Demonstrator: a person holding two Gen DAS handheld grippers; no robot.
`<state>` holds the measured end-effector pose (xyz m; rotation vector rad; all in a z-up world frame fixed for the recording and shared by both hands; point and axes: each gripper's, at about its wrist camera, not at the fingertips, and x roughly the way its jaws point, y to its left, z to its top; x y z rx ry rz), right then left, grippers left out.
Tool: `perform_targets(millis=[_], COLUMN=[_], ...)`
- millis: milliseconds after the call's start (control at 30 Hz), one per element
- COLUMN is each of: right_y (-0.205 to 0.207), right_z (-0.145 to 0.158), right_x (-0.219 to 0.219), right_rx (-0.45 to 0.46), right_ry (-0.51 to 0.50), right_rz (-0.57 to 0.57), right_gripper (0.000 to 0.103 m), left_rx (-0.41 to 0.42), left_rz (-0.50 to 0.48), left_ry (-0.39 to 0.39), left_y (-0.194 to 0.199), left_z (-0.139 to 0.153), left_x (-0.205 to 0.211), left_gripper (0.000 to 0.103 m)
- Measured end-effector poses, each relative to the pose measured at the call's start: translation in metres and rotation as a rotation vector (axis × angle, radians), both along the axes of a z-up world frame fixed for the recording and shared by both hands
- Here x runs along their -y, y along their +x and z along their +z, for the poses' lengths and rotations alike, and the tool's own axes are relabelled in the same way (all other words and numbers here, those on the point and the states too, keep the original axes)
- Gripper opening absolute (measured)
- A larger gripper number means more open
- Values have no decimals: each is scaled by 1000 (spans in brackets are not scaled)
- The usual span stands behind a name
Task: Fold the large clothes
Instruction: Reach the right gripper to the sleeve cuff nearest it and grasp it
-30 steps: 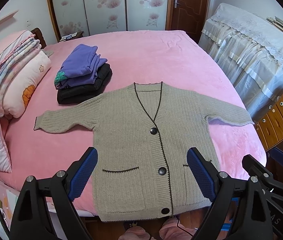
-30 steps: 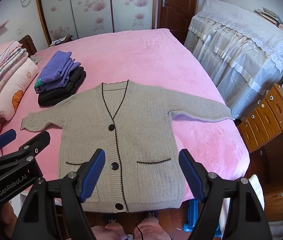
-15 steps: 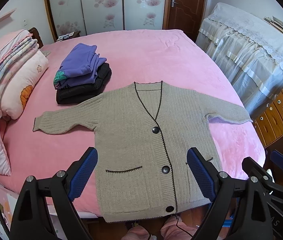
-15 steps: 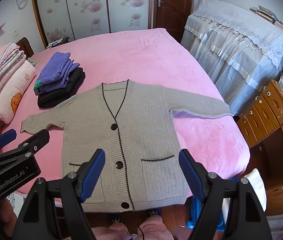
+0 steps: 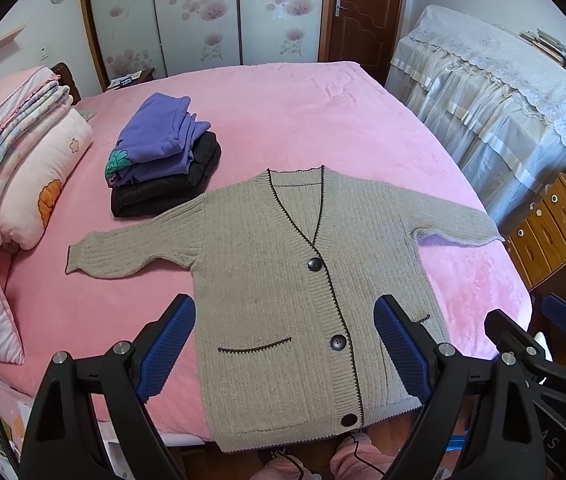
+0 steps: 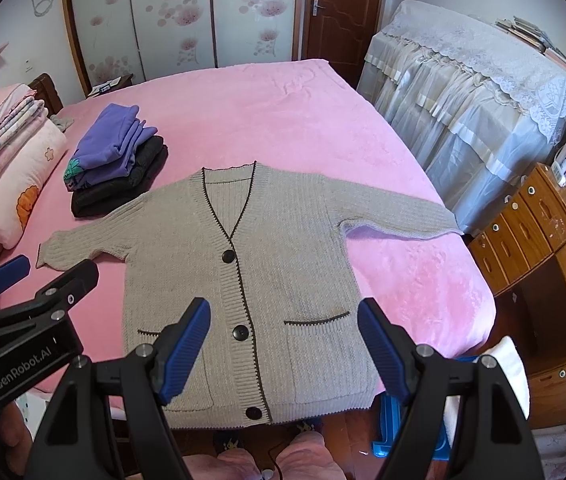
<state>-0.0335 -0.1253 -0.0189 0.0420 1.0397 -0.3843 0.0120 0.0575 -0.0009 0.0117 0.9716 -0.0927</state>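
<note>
Two grippers hang above the near edge of the bed, and the jaws of both stand wide apart and hold nothing: the left gripper point(image 5: 285, 354) frames the lower left part of the cardigan, the right gripper point(image 6: 283, 354) frames its lower right part. The grey cardigan point(image 5: 283, 280) lies flat and face up on the pink bed point(image 5: 303, 120), buttoned, with both sleeves spread out to the sides, and its hem hangs a little over the near edge of the mattress. I judge that no fold is begun yet, so the risks are those of the first grasp. The knit looks thick and loose, so jaws that pinch only the top layer could lift the front away from the back and the fold would come out crooked. If one gripper pulls more than the other, the hanging hem could help the whole garment to slide off the near edge toward the floor. The right sleeve point(image 6: 399, 212) reaches almost to the right edge of the bed, and a careless drag may drop it over the side. The left sleeve point(image 5: 131, 248) ends near the pillow point(image 5: 39, 184), and the pile of folded clothes point(image 5: 163, 160) lies just beside the left shoulder, so a wide sweep of that sleeve could push the pile over.
</note>
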Motion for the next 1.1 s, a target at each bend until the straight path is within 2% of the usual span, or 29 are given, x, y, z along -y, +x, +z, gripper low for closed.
perform_targets(millis=[367, 567, 733, 867, 1100], right_y=[-6, -10, -3, 12, 38], right_z=[6, 18, 22, 23, 30], right_x=[2, 17, 51, 90, 180], right_rx=[21, 68, 112, 141, 218], right_ry=[-25, -44, 0, 57, 136], right_rz=[-109, -166, -198, -194, -146], right_gripper=[77, 77, 77, 77, 77], left_rx=[-5, 16, 36, 53, 42], left_rz=[-39, -44, -59, -42, -21], left_ry=[-33, -5, 56, 77, 84], left_y=[22, 37, 52, 68, 115], left_z=[-2, 2, 10, 18, 30], left_x=[-15, -10, 12, 40, 126], left_gripper=[90, 90, 90, 90, 90])
